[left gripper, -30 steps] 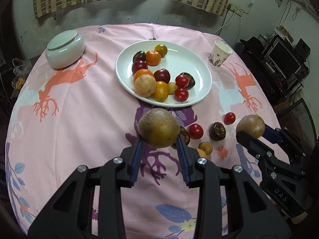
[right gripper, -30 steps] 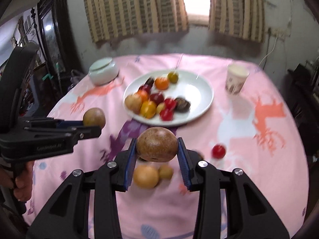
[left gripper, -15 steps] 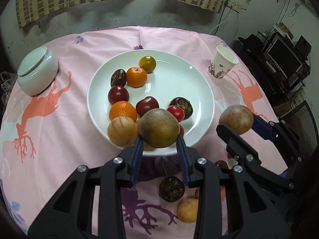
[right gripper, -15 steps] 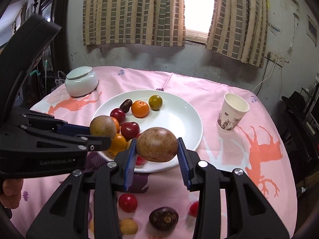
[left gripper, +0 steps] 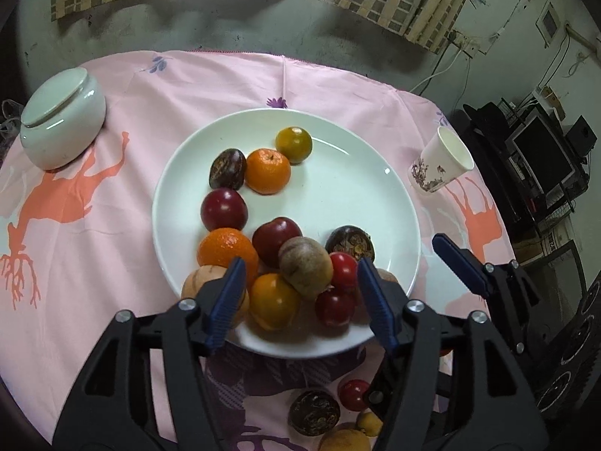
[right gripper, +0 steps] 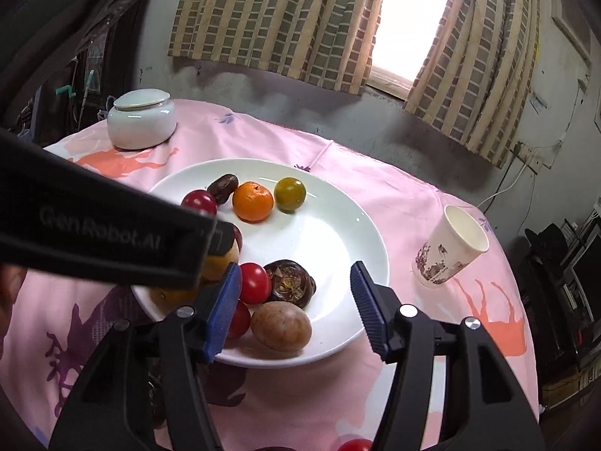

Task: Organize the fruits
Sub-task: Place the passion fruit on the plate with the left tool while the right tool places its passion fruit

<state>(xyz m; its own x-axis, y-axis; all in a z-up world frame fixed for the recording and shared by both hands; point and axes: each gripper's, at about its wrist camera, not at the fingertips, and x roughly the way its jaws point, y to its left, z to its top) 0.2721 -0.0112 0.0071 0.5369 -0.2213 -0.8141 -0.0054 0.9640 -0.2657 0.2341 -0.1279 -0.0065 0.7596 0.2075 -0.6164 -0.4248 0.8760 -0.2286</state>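
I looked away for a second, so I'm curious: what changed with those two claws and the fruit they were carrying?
Both came forward over the white plate and have just been opening. The left gripper let its brown fruit drop onto the pile; the right gripper let its tan fruit go near the plate's front edge. The lidded jar, paper cup and other plated fruit stayed put.

A round desk (left gripper: 157, 86) under a pink cloth with orange deer prints carries a white plate (left gripper: 360, 188) of fruit at its middle, a lidded white jar (left gripper: 62, 127) far left, a paper cup (left gripper: 441, 165) right, and loose fruits (left gripper: 313, 413) at the near edge.
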